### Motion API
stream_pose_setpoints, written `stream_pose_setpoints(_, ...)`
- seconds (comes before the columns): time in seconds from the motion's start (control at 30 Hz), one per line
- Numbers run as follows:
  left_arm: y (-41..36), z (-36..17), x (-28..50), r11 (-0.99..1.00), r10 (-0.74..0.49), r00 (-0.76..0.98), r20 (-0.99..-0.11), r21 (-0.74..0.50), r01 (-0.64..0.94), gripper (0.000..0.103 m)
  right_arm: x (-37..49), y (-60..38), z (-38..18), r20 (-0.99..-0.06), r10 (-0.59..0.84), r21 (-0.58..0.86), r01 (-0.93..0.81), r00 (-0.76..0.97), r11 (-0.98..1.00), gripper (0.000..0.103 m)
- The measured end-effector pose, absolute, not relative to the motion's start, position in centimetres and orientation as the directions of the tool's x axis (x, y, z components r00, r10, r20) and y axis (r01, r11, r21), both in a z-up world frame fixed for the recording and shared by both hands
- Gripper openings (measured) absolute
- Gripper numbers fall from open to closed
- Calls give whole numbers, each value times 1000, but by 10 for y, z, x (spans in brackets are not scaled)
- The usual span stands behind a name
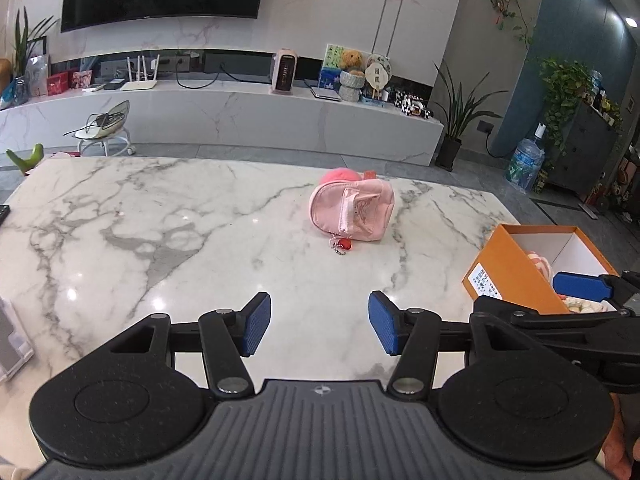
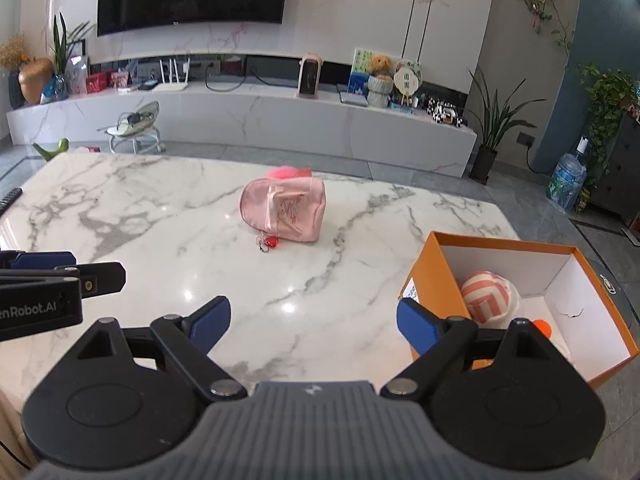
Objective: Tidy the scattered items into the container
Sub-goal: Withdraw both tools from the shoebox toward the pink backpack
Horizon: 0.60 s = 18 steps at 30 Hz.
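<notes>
A pink pouch (image 1: 354, 213) with a red keychain charm (image 1: 341, 245) lies on the marble table (image 1: 160, 220), a pink fluffy ball behind it. It also shows in the right wrist view (image 2: 284, 211). An orange box (image 2: 436, 280) with a white inside stands at the table's right edge and holds a pink-striped ball (image 2: 486, 296) and other small items. It also shows in the left wrist view (image 1: 508, 276). My left gripper (image 1: 319, 322) is open and empty above the near table. My right gripper (image 2: 314, 326) is open and empty, its right finger beside the box's near wall.
A remote (image 2: 9, 198) lies at the table's far left edge. A clear plastic item (image 1: 12, 344) sits at the near left. Beyond the table are a TV console, a small stool (image 1: 106, 136), plants and a water bottle (image 1: 526, 162).
</notes>
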<state>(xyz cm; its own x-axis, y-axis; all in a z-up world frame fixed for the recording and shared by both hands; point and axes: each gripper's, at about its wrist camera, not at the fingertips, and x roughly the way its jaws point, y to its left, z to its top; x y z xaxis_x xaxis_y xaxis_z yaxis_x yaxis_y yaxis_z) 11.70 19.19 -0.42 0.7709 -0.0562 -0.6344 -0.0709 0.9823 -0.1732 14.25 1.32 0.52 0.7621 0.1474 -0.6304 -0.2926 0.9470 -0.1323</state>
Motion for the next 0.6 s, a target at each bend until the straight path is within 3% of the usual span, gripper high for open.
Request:
stream_pose_setpoints(0.3, 198, -22, 149, 989, -32, 770, -637, -130, -66, 67, 185, 22, -19, -661, 106, -130, -253, 743, 959, 92)
stream_pose_setpoints(0.6, 200, -39, 194, 994, -19, 777, -630, -99, -56, 78, 235, 28, -42, -670, 83, -114, -212, 738, 971, 92)
